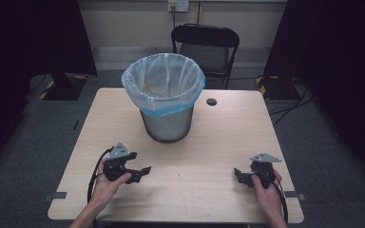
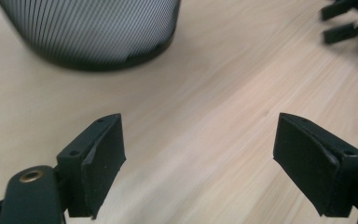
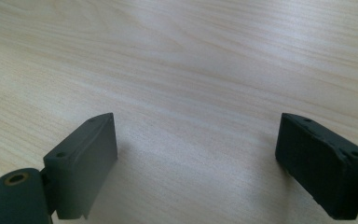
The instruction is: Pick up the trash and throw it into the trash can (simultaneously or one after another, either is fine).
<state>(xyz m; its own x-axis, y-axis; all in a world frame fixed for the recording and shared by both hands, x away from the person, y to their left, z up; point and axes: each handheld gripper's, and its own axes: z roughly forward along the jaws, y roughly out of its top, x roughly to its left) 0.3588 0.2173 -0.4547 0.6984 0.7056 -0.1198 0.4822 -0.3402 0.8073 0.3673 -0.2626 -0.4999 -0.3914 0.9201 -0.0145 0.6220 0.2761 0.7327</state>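
Observation:
A metal mesh waste bin (image 1: 165, 97) lined with a pale blue plastic bag stands on the far middle of the wooden table (image 1: 218, 137). My left gripper (image 1: 144, 172) rests low over the near left of the table, held in a hand, its jaws wide apart with nothing between them. In the left gripper view the gripper (image 2: 198, 144) looks over bare wood toward the bin's base (image 2: 98, 32). My right gripper (image 1: 238, 175) sits near the table's right front, open and empty; the right gripper view has its jaws (image 3: 198, 149) spread over bare wood.
A black folding chair (image 1: 205, 45) stands behind the table. A round cable hole (image 1: 211, 101) lies in the tabletop right of the bin. Cables run over the floor at the right. The other gripper's jaw tips (image 2: 349, 21) show far off in the left gripper view.

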